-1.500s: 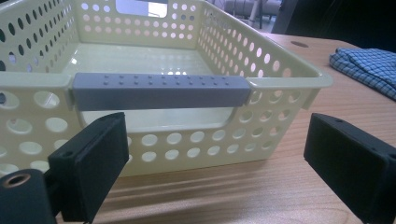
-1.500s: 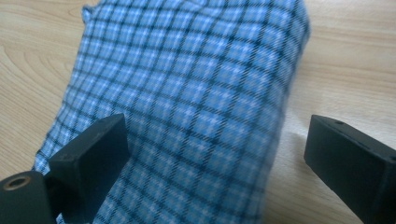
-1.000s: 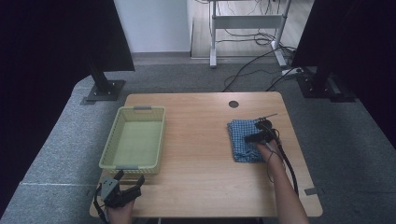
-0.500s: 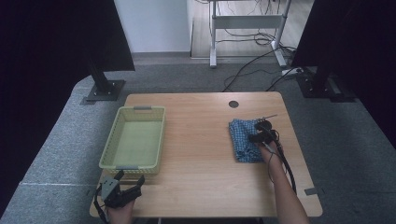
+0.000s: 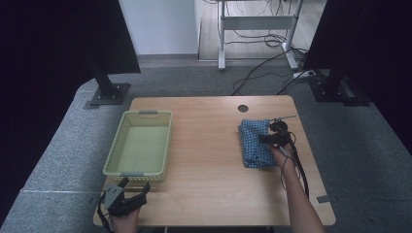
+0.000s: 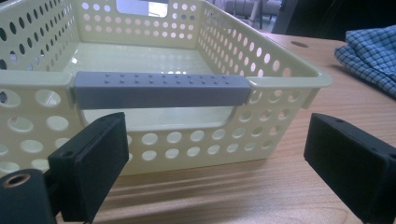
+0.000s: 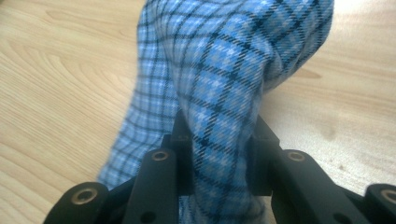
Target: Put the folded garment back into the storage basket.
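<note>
Two grippers: right gripper [image 7: 218,158] just clamped on checked cloth [image 7: 224,70] — pinch seemingly thin, may slip when lifted; left gripper [image 6: 219,158] gaping, idle by basket [image 6: 280,77].

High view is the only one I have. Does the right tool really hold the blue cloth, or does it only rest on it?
Observer: It holds it. In the right gripper view, the right tool is shut on a fold of the blue checked cloth; its jaws have just been closing.
Operator: Is the cloth off the table?
Observer: Only partly. The pinched fold rises to the jaws, and the cloth's far part lies on the table.
Operator: Does the left tool touch the basket?
Observer: No. In the left gripper view, the left tool is open, with its jaws apart in front of the grey handle of the basket.
</note>
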Action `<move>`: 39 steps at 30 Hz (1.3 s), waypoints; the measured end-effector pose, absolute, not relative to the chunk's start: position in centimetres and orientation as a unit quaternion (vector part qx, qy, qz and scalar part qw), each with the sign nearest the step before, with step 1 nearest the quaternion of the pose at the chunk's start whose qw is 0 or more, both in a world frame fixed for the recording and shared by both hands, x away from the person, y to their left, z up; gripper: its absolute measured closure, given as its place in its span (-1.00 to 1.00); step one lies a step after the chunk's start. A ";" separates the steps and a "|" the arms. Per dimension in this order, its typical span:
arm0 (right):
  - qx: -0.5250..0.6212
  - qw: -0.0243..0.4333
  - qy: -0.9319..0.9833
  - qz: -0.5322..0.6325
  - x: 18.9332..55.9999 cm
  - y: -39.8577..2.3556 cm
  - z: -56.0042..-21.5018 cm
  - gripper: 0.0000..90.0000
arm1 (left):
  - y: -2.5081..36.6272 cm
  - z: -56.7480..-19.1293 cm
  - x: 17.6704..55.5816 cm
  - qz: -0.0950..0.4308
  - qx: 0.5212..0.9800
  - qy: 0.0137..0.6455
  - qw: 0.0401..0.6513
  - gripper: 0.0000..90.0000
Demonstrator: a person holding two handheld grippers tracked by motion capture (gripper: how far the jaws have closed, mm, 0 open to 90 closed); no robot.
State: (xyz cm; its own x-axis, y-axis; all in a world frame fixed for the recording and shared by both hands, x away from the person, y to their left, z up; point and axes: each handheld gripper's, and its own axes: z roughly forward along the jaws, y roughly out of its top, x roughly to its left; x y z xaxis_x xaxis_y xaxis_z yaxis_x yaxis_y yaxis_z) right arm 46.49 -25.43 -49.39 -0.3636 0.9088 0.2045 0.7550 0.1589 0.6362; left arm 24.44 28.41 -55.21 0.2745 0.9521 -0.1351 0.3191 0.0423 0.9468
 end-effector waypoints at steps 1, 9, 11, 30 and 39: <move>0.552 0.115 0.752 0.342 46.4 -25.4 -49.1 0.57 | 28.4 -55.2 24.4 0.313 0.618 0.515 0.505 -0.85; 0.553 0.115 0.744 0.358 45.6 -25.8 -47.7 0.57 | 28.4 -55.2 24.3 0.305 0.617 0.511 0.514 -0.86; 0.552 0.118 0.743 0.359 45.4 -25.9 -47.2 0.57 | 28.4 -55.2 24.3 0.306 0.619 0.511 0.512 -0.86; 0.533 0.148 0.731 0.399 43.0 -26.2 -39.7 0.56 | 27.9 -55.0 23.9 0.305 0.626 0.495 0.520 -0.85; 0.531 0.145 0.732 0.401 42.9 -25.8 -39.4 0.56 | 27.7 -55.1 24.0 0.305 0.632 0.494 0.514 -0.85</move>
State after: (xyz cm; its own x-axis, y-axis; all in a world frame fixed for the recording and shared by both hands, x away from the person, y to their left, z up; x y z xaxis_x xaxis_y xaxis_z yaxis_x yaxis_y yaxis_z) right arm 42.95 -25.77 -39.37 -0.3931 0.8944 0.2135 0.6615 0.1137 0.7413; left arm 24.03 27.72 -55.07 0.3271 0.9369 -0.1232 0.3103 0.0167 0.9505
